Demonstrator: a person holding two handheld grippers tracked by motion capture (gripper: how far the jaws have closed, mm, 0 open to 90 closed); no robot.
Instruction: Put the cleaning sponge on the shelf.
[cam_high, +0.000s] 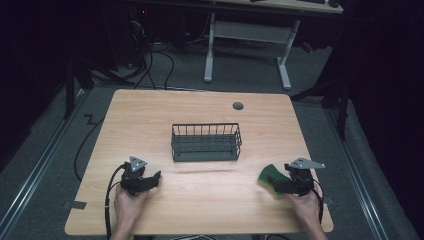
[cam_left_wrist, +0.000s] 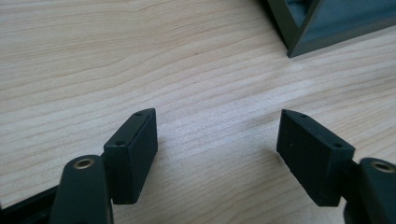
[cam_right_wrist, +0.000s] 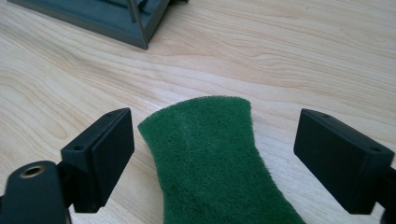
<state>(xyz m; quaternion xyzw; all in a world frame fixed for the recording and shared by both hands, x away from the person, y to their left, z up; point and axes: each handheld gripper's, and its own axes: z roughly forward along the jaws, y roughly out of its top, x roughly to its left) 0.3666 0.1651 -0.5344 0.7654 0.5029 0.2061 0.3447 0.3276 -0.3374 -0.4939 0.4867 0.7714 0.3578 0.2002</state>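
Right claw released, jaws wide either side of green sponge, not pressing it. Sponge flat on counter near front right corner. Left claw released, empty, near front left corner. Basket mid-counter.

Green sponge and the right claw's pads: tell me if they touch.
Apart. The right gripper view shows the green sponge lying between the right claw's open pads, with bare wooden table visible on both sides.

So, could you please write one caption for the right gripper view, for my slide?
Open right tongs straddle a green scouring pad on the wooden table, without touching it.
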